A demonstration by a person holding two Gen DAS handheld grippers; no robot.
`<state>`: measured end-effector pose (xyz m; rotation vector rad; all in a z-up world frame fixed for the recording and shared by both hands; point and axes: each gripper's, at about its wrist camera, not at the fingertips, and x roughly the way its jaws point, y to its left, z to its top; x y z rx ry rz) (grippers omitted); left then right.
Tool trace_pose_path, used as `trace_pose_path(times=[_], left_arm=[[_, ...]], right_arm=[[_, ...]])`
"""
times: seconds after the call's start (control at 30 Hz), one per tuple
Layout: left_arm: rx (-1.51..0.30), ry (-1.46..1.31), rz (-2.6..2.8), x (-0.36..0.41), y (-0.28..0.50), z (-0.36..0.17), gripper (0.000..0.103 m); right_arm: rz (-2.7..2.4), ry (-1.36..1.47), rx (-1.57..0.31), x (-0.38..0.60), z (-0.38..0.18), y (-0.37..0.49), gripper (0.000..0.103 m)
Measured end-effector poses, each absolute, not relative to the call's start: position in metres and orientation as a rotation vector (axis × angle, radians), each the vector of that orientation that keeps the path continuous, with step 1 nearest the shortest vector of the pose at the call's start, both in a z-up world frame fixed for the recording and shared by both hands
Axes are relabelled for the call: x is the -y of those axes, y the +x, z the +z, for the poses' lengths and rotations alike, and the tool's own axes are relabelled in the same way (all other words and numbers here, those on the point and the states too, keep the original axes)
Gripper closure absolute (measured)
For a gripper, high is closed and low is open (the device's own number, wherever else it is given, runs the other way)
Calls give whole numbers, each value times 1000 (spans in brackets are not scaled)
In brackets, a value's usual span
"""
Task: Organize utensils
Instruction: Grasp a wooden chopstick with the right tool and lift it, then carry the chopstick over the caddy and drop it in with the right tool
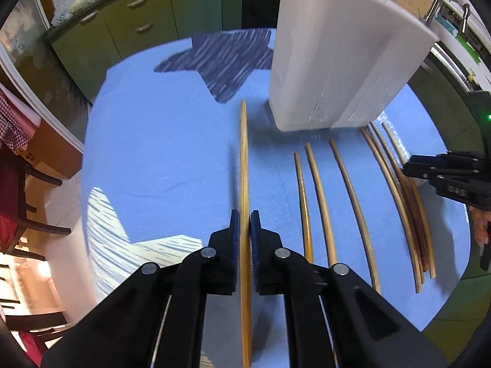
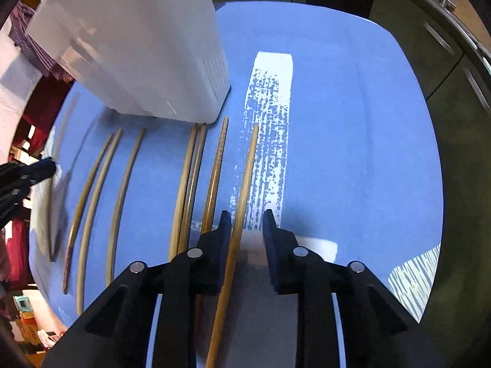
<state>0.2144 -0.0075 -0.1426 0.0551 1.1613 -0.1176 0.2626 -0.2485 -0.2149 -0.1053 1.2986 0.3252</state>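
Note:
My left gripper [image 1: 244, 214] is shut on a wooden chopstick [image 1: 244, 153] that points forward toward the white utensil holder [image 1: 337, 61]. Several more chopsticks [image 1: 319, 196] lie in a row on the blue tablecloth [image 1: 159, 153] to its right. My right gripper [image 2: 245, 214] is open, with a chopstick [image 2: 245, 178] lying between its jaws, close to the left pad. Other chopsticks [image 2: 187, 184] lie to its left, in front of the holder [image 2: 138, 46]. The left gripper also shows at the left edge of the right wrist view [image 2: 36, 168], and the right gripper at the right edge of the left wrist view [image 1: 411, 168].
The table is covered by the blue cloth [image 2: 353, 138] with striped light patches [image 2: 270, 141]. Green kitchen cabinets [image 1: 129, 30] stand behind the table. Dark chairs [image 1: 27, 202] stand at the left.

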Motion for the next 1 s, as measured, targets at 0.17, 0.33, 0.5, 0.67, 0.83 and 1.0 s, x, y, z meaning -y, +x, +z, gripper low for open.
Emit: trace_pose_path(times=[0.17, 0.33, 0.5, 0.67, 0.83, 1.0], left_arm=[[-1103, 62, -118, 3, 200, -123, 96], [-1065, 65, -126, -1, 187, -110, 96], [-1039, 60, -145, -6, 178, -98, 96], [-1000, 59, -161, -7, 164, -80, 96], [-976, 52, -175, -8, 152, -66, 96], [-947, 55, -185, -7, 143, -51, 96]], right_arm=[[299, -165, -1294, 239, -216, 265, 92], [305, -178, -1293, 236, -213, 262, 96], [339, -119, -1208, 252, -185, 241, 96], [368, -65, -1100, 272, -144, 211, 96], [397, -31, -992, 294, -107, 181, 96], [415, -25, -929, 304, -77, 152, 96]])
